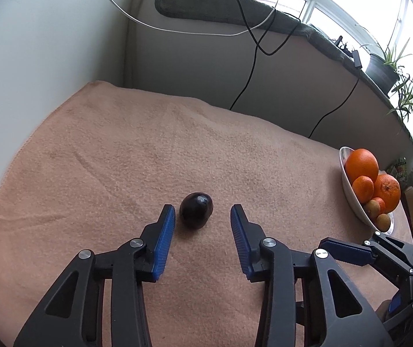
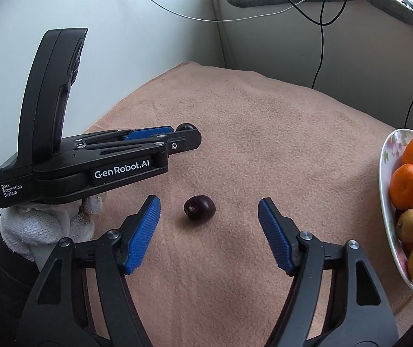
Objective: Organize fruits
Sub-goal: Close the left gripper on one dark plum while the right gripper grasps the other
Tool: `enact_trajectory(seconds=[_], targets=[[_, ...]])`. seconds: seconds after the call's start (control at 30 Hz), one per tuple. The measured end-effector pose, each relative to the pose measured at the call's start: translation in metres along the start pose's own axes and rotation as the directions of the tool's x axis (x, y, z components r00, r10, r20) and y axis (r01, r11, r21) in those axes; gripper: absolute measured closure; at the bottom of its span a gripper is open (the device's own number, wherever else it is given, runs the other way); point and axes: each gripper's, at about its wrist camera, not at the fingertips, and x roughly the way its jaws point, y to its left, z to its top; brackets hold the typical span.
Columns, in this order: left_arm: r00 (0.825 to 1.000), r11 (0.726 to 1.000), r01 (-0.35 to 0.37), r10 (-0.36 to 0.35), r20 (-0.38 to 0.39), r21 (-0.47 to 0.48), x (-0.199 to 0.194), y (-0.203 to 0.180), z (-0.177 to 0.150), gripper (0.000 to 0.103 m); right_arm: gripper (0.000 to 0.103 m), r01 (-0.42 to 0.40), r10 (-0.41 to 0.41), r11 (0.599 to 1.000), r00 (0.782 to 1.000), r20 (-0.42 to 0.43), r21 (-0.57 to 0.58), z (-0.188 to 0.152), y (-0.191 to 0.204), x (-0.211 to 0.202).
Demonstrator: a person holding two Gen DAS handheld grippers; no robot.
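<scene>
Picking stray fruit off the cloth (image 1: 148, 150) for the plate (image 2: 385, 173). Left gripper (image 1: 202, 217): unclenched, jaws apart, plum (image 1: 196, 213) just past the tips, nearer the left finger, touching neither. Right gripper (image 2: 209, 211): spread wide, cherry (image 2: 199, 207) between the tips, untouched. Both angled steeply down, low over the cloth. Next: tips down around each fruit, then a gentle squeeze.
</scene>
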Motion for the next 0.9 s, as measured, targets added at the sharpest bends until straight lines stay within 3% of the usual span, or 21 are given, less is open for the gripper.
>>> enact_trajectory(seconds=[0.33, 0.4, 0.53, 0.9], targets=[[1.0, 1.0, 0.001, -0.002, -0.01, -0.02, 0.007, 0.003, 0.0, 0.076, 0.058, -0.01, 0.009, 1.0, 0.999, -0.046, -0.018, -0.001, 0.006, 0.018], [1.0, 1.0, 0.001, -0.001, -0.009, -0.021, 0.007, 0.002, 0.0, 0.079, 0.071, -0.006, 0.005, 1.0, 0.998, -0.056, -0.018, -0.001, 0.006, 0.021], [1.0, 1.0, 0.0, 0.0, -0.006, -0.019, 0.008, 0.001, 0.0, 0.08, 0.076, -0.016, 0.015, 1.0, 0.998, -0.054, -0.017, -0.001, 0.005, 0.022], [1.0, 1.0, -0.001, 0.002, 0.029, -0.006, -0.002, -0.006, 0.0, 0.081, 0.077, -0.011, 0.011, 1.0, 1.0, -0.001, 0.021, -0.001, -0.002, -0.002]])
